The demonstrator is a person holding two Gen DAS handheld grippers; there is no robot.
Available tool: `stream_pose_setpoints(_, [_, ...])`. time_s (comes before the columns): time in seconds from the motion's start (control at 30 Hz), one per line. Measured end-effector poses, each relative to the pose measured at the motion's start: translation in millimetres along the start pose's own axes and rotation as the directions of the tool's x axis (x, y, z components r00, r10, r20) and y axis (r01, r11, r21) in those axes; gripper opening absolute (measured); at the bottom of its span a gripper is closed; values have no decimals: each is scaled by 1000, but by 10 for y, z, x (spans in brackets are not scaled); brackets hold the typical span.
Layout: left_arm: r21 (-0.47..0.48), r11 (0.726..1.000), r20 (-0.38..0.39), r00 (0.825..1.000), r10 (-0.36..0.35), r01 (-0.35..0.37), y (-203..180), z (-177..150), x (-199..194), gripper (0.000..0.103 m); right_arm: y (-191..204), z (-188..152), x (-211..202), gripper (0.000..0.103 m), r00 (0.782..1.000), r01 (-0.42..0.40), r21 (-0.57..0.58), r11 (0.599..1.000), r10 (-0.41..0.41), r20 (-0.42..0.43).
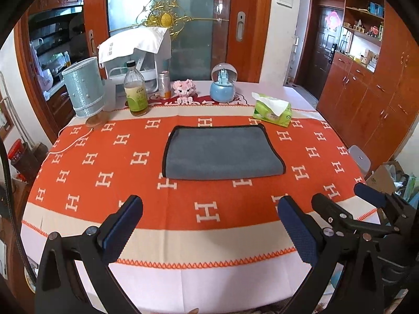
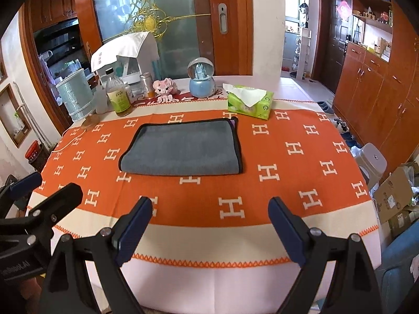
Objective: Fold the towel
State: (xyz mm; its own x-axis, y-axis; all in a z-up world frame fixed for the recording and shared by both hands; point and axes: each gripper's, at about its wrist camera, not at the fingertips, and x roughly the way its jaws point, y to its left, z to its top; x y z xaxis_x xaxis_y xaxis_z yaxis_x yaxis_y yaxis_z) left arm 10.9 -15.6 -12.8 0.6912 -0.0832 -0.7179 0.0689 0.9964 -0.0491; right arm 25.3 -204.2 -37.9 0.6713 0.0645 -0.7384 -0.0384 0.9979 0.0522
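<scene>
- Towel [image 1: 222, 153]: grey, black-edged, lying flat on the orange patterned tablecloth [image 1: 104, 162] near the middle of the table. It appears folded once already, with a rounded fold along the near edge and bound edges at the far side and both ends.
- Long axis: runs left to right across the table, crosswise to the direction in which both grippers point.
- Left gripper [image 1: 209, 225]: jaws wide apart and holding nothing, raised over the near part of the table. The towel lies straight ahead of it, well apart from the fingertips.
- Right gripper [image 2: 210, 222]: jaws likewise spread and empty. From its view the towel [image 2: 183, 147] lies ahead and to the left, its right-hand short edge roughly in line with the jaw gap.
- Reach: neither gripper looks clearly nearer; each seems best placed for the short end on its own side.
- Bystanders: a green tissue pack [image 1: 272, 111] sits just beyond the far right corner; a bottle [image 1: 136, 91] and a snow globe [image 1: 224, 83] stand farther back, clear of the towel.
- Judgement: a second fold would probably bring one short end over to the other.
</scene>
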Motion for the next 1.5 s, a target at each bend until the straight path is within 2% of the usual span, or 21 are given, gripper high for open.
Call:
stream_pose_setpoints(0.17, [-1,1000,-22,1000,10,-10,-33,-29,-32,102,-17,-50,-70,91,1000,24,7,1000,-24,-14])
stream_pose_setpoints(0.6, [0,998,-8,998,69,-69,-28,-68,-121,102,-9,-65,-236,91,999,49,-3,999,-49,17])
stream_pose_setpoints(1.5, [-8,997,-23,997,78,-79,78,-120,-165,102,60,-41,-422,91,995,69,-29,997,-67,70])
